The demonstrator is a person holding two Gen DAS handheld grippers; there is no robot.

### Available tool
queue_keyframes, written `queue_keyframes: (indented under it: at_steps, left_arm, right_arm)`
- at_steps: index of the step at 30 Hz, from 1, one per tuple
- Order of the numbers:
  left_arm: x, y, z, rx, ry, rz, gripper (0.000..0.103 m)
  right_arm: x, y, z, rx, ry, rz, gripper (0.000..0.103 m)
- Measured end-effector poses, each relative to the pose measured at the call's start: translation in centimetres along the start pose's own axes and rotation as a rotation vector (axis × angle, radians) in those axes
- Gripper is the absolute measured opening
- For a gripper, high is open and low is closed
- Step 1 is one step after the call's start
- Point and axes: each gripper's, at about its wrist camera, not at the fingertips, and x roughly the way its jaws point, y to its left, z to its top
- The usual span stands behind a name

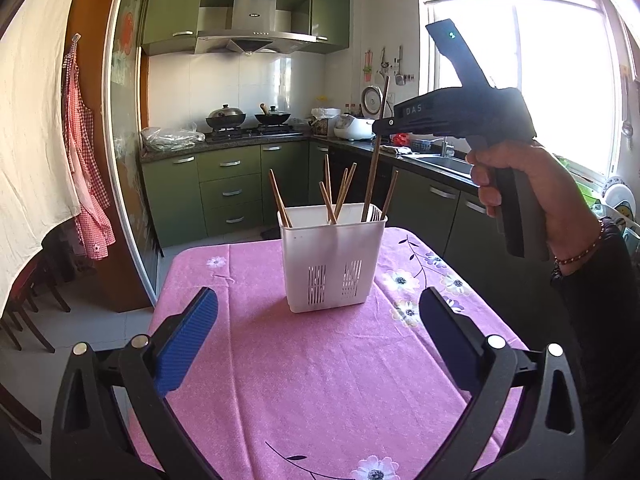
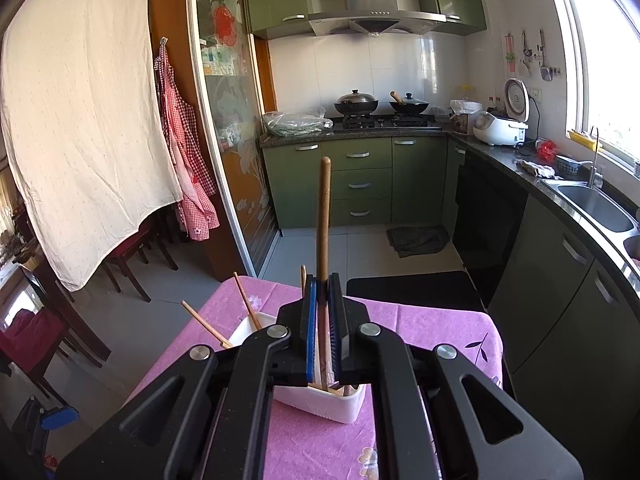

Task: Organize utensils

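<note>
Left wrist view: left tongs (image 1: 318,344) released, jaws wide apart, empty, hovering over the pink surface (image 1: 280,380) short of the white holder (image 1: 332,258). Holder stands upright mid-surface, several chopsticks (image 1: 338,196) leaning in it. Right tongs (image 1: 378,126) sit above the holder's right end, gripping one long chopstick (image 1: 376,160); its long axis is near vertical, lower end already inside the rim.

Right wrist view: right tongs (image 2: 323,286) clenched on that chopstick (image 2: 323,216), which rises straight up from between the jaws. Holder (image 2: 340,404) lies directly below. Right hand clearly nearer. Judgement: the drop is straight down; the leaning sticks (image 2: 246,300) at the holder's left stay clear of that path.
</note>
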Motion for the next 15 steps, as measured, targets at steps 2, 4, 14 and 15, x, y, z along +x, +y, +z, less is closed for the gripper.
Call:
queue_keyframes:
  at_steps: [2, 4, 14, 15]
  left_arm:
    - [0.0, 0.0, 0.0, -0.001, 0.000, -0.002, 0.096]
    - [-0.1, -0.1, 0.0, 0.000, 0.002, -0.003, 0.096]
    - [0.0, 0.3, 0.0, -0.014, 0.012, -0.005, 0.096]
    - [0.0, 0.2, -0.1, -0.015, 0.013, -0.006, 0.096]
  right_arm:
    - [0.4, 0.0, -0.3, 0.002, 0.013, 0.004, 0.007]
    - [0.7, 0.0, -0.4, 0.002, 0.022, 0.007, 0.007]
    - [-4.1, 1.2, -0.8, -0.015, -0.073, 0.040, 0.023]
    - [-5.3, 1.4, -1.1, -0.022, -0.093, 0.042, 0.027]
